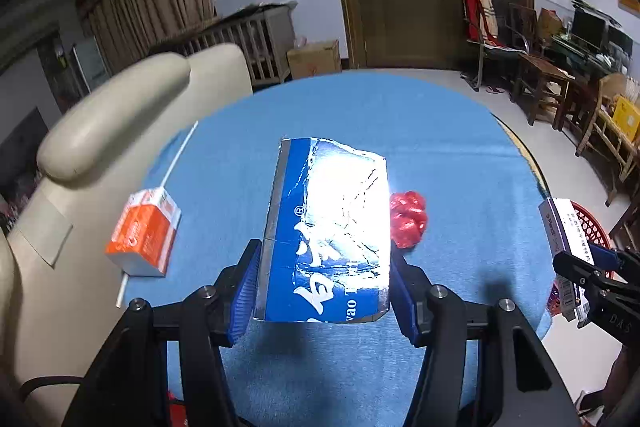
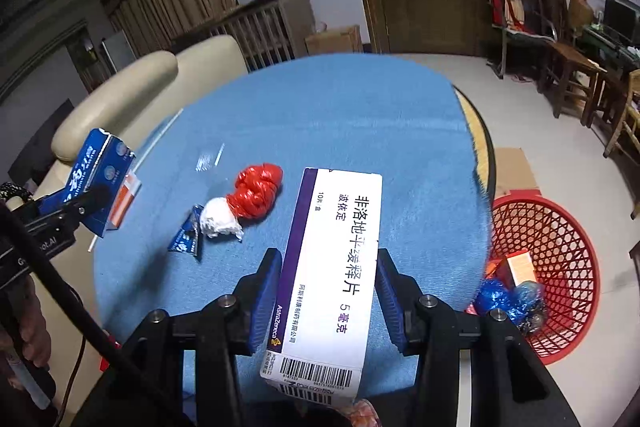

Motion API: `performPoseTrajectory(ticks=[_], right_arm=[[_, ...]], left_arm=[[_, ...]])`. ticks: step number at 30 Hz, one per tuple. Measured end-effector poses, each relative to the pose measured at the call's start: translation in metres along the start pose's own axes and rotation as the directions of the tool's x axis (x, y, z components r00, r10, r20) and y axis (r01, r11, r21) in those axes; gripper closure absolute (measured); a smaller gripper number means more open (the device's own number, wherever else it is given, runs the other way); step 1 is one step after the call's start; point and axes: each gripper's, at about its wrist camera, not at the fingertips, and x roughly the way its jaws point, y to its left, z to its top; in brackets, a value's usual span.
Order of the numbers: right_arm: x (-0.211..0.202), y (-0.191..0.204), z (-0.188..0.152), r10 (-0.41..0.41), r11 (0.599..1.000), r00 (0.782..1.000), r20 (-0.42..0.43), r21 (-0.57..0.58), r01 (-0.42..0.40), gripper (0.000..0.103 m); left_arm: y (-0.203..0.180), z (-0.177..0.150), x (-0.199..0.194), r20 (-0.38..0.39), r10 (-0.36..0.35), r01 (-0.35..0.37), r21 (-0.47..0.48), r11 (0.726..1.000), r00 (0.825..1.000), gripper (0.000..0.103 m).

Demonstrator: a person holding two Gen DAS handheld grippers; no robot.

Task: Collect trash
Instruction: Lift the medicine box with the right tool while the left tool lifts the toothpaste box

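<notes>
One blue carton (image 1: 328, 231), one white medicine box (image 2: 332, 267), one orange carton (image 1: 144, 231), one red basket (image 2: 560, 267), two claws.

"AstraZeneca", "5" on white medicine box (image 2: 330, 267)

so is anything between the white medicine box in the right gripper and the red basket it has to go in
Nothing visible. The white medicine box is held clear above the blue table, and the red basket sits open on the floor just past the table's right edge. The red bag and white wad lie off to the left.
</notes>
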Motion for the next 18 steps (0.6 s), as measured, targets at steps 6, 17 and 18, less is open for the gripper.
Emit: performPoseTrajectory(ticks=[6,17,18], right_arm=[[-0.014,-0.001,0.0,0.012,1.0,0.999,0.039,0.017,-0.012,0.054],[-0.027,0.003,-0.005,0.026,0.999,0.996,0.088,0.019,-0.027,0.053],[-0.027,0.004,-0.006,0.027,0.999,0.996,0.09,0.021,-0.029,0.053]], left_arm=[[-0.014,0.001,-0.018,0.031,0.008,-0.009,0.034,0.999,0.999,0.042],[-0.026,-0.003,-0.035,0.06,0.01,-0.014,0.063,0.998,0.998,0.042],[-0.029,-0.004,-0.036,0.062,0.009,-0.013,0.068,0.998,0.998,0.042]])
